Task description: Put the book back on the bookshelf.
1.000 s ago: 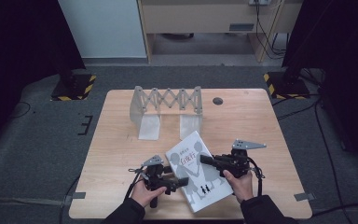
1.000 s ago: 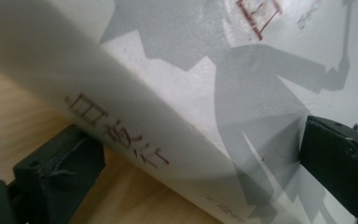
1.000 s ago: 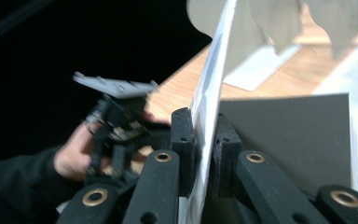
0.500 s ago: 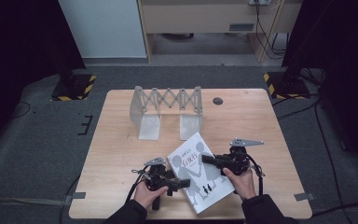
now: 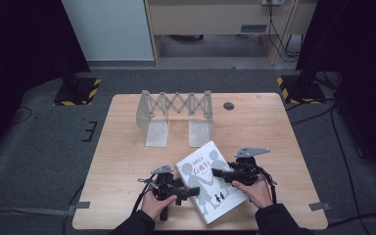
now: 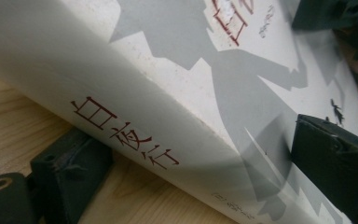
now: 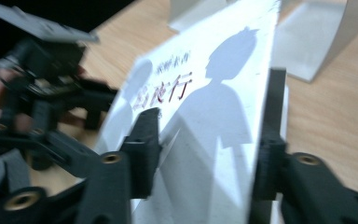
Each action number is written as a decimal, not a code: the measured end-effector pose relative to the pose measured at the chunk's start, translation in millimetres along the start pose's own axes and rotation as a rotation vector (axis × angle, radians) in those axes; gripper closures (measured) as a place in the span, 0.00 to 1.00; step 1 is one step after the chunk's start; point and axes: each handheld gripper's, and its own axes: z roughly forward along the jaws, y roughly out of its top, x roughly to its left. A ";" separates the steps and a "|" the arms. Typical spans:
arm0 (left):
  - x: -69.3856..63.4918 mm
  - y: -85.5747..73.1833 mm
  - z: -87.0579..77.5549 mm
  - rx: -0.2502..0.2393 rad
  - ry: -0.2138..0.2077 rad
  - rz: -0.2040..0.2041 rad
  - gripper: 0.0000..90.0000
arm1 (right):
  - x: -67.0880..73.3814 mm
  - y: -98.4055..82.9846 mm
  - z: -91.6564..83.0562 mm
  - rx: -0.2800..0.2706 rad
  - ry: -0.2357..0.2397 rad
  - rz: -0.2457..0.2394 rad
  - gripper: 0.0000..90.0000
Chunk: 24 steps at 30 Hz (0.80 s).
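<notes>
White book [image 5: 206, 181] with grey silhouette figures and red characters on cover and spine, near the table's [image 5: 127, 147] front edge, tilted up off the wood. Clamped at its left side by left gripper [image 5: 192, 192], one jaw under the spine, one on the cover. Gripped on the right by right gripper [image 5: 219, 173], jaws on both faces. Folding metal rack [image 5: 175, 115] behind, slots bare.

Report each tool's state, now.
Left tool: shut on the white book, one jaw under, one on the cover.
Right tool: shut on the same book's opposite edge.
</notes>
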 end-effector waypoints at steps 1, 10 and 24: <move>-0.1 -0.2 0.2 -0.004 0.001 -0.001 0.06 | -0.8 -0.9 0.8 -0.001 0.001 0.003 0.53; -0.8 -0.9 0.4 -0.010 0.014 -0.001 0.08 | 1.8 -5.9 8.0 0.020 -0.133 -0.088 0.37; 0.9 -0.6 -0.5 -0.024 0.017 -0.027 0.11 | -5.7 -15.3 20.5 0.096 -0.126 -0.018 0.23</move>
